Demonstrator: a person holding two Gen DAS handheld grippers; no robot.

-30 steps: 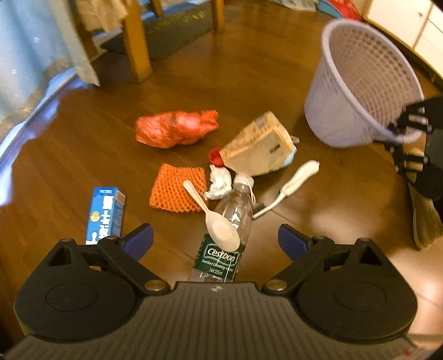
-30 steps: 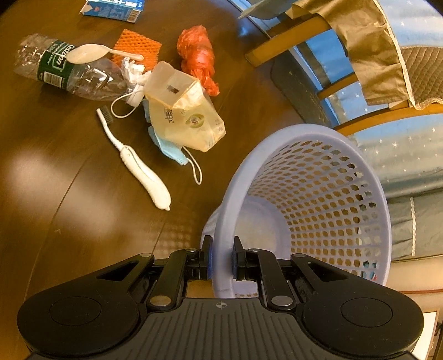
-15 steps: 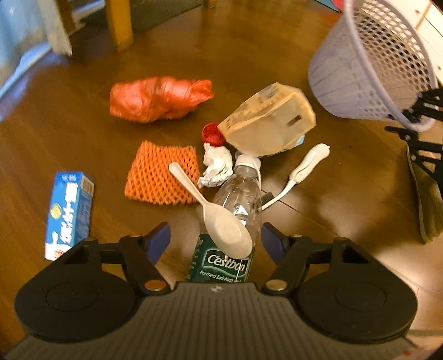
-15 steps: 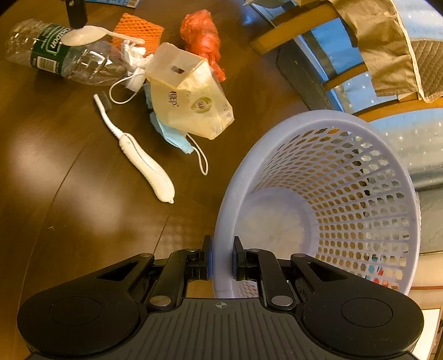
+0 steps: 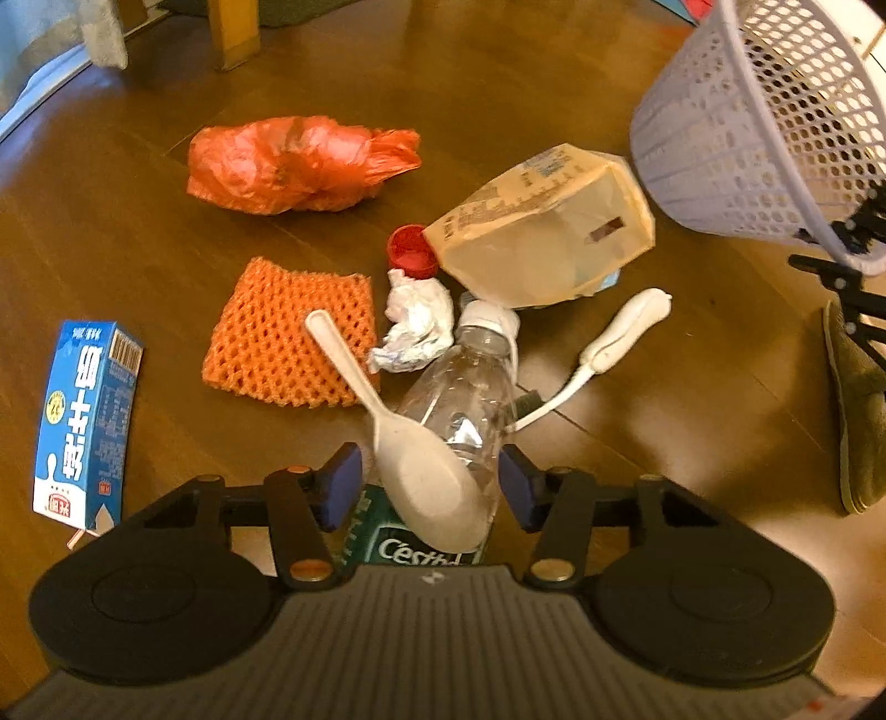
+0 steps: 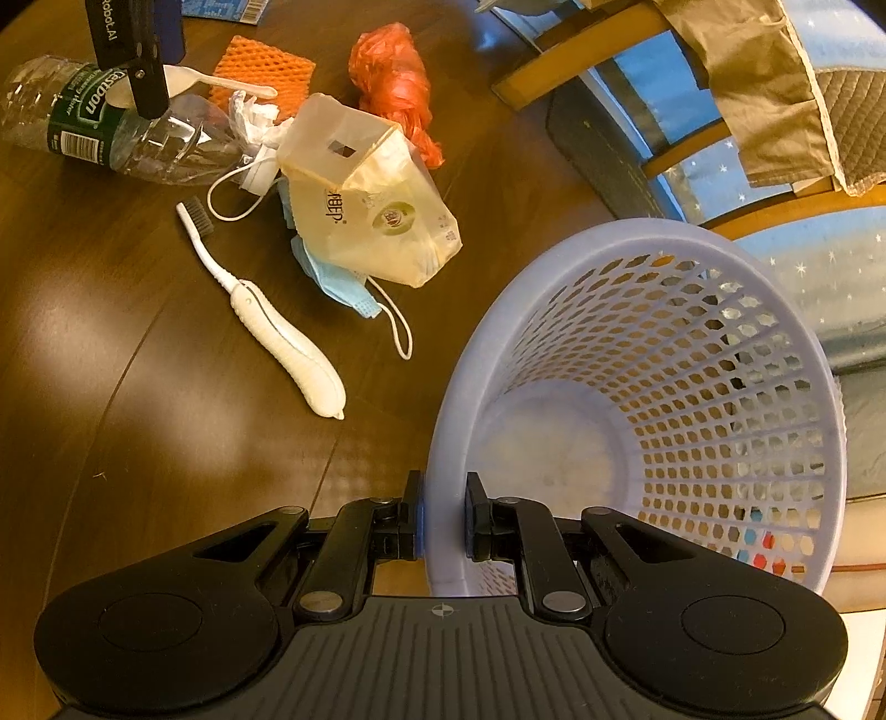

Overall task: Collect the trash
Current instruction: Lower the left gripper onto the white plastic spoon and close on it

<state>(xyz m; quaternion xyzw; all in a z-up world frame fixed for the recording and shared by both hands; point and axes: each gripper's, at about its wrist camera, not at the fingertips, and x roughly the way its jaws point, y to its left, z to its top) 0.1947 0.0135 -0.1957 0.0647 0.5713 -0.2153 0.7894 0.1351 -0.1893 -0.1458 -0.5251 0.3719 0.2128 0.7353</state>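
Note:
A clear plastic bottle (image 5: 470, 387) with a green label lies on the brown floor, and a white plastic spoon (image 5: 343, 360) rests across it. My left gripper (image 5: 431, 487) straddles the bottle's labelled end with its jaws closing; bottle and spoon bowl lie between the blue pads, which stand just off its sides. From the right wrist view one of its fingers (image 6: 138, 66) comes down on the bottle (image 6: 166, 144). My right gripper (image 6: 443, 523) is shut on the rim of the tilted lilac mesh basket (image 6: 637, 243).
Around the bottle lie an orange bag (image 5: 293, 163), an orange net (image 5: 288, 332), a blue carton (image 5: 83, 421), crumpled tissue (image 5: 415, 327), a red cap (image 5: 410, 252), a beige pouch (image 5: 542, 238) and a toothbrush (image 5: 620, 332). A face mask (image 6: 338, 282) pokes from under the pouch. A slipper (image 5: 855, 410) lies right; a chair leg (image 5: 232, 33) stands behind.
My left gripper has come down over the bottle and its jaws have narrowed from wide to just about the bottle's width. The right gripper keeps its hold on the basket rim.

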